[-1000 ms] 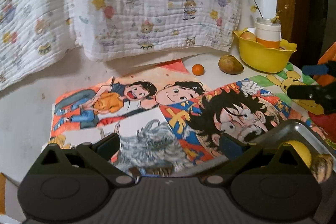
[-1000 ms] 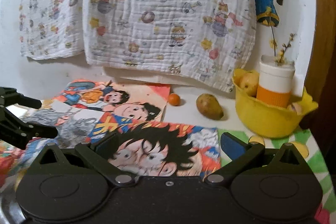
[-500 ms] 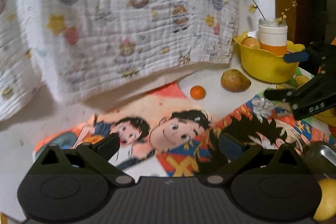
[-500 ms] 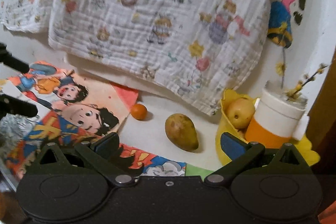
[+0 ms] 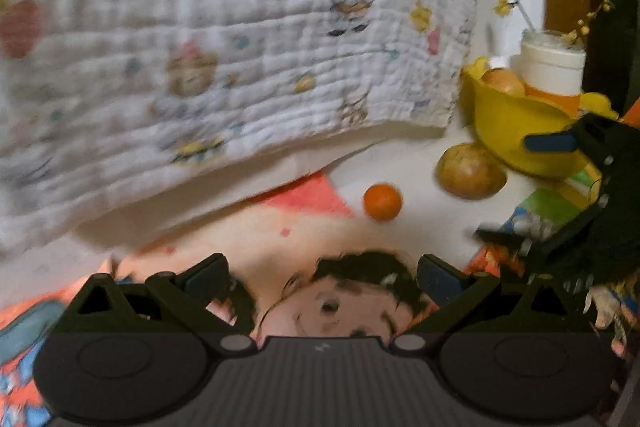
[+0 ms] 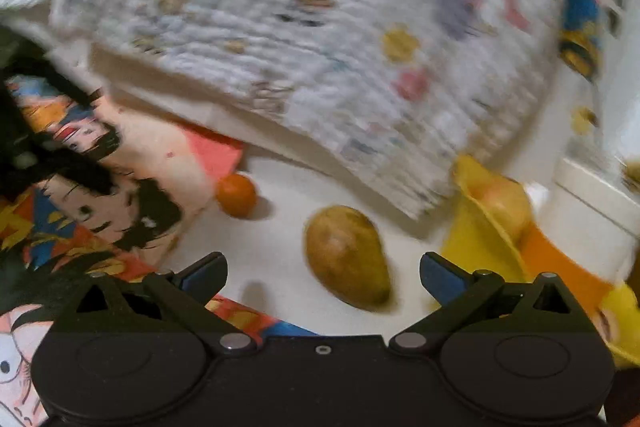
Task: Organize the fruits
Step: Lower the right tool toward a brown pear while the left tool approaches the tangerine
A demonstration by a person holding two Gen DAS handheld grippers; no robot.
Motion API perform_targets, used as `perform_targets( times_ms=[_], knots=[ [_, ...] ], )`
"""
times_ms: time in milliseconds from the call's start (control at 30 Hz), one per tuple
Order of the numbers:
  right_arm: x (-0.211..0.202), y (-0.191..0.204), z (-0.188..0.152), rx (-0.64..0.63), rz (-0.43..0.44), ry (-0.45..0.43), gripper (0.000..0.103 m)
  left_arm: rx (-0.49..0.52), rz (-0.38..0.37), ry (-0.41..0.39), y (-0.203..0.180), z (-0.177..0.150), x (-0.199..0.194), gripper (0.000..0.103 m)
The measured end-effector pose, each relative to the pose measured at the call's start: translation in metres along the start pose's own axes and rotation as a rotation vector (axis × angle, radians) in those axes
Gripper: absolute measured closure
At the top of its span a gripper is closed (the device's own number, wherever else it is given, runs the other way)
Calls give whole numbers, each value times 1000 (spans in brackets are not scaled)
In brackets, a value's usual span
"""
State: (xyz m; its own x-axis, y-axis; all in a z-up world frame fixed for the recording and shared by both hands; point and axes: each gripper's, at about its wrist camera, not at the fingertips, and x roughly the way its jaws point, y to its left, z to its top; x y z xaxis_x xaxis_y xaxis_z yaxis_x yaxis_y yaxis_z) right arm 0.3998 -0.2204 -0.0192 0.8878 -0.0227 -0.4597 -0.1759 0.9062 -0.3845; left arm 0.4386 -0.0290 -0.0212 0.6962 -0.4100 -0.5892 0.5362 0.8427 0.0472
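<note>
Two loose fruits lay on the white tabletop [image 6: 280,259]: one small round orange fruit [image 6: 236,195] and one brownish-green pear-shaped fruit [image 6: 347,255]. Landmark used: the yellow plastic bowl [image 6: 480,243].

Count, right wrist view: pear-shaped fruit just left of the bowl, apart from it; orange fruit further left, at the edge of the cartoon-print mat [image 6: 120,187]. Left wrist view agreed: orange fruit [image 5: 382,201], pear-shaped fruit [image 5: 470,171] close against the bowl [image 5: 512,131].

Bowl contents: one yellowish round fruit [image 6: 506,205] against the near wall, and one white-and-orange cylindrical cup [image 6: 592,227] with a thin twig [image 5: 592,17] standing in it. Other contents could not be resolved; frames blurred.

One white printed muslin cloth [image 6: 320,27] hung behind the bowl and fruits.

Left gripper [image 5: 322,273]: jaws spread apart, nothing between them, over the mat [image 5: 280,239].
Right gripper [image 6: 323,273]: jaws spread apart, empty, with the pear-shaped fruit directly ahead between the finger lines.
</note>
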Motion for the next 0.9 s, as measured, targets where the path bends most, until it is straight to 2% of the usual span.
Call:
perform_targets(
  times_ms=[67, 200, 333, 533, 700, 900],
  knots=[
    [3, 7, 2, -37, -21, -11, 1, 13, -18, -7, -2, 5, 9, 1],
    [13, 17, 7, -145, -133, 18, 2, 1, -9, -9, -5, 12, 27, 1],
    [21, 20, 7, -242, -132, 91, 12, -36, -28, -11, -5, 19, 44, 1],
    [31, 21, 14, -356, -138, 120, 14, -94, -68, -11, 0, 24, 68, 4],
    [41, 28, 17, -462, -192, 140, 24, -110, -106, -30, -1, 24, 74, 7],
    [47, 29, 18, -516, -183, 171, 27, -81, -146, -50, -9, 30, 78, 18]
  ],
)
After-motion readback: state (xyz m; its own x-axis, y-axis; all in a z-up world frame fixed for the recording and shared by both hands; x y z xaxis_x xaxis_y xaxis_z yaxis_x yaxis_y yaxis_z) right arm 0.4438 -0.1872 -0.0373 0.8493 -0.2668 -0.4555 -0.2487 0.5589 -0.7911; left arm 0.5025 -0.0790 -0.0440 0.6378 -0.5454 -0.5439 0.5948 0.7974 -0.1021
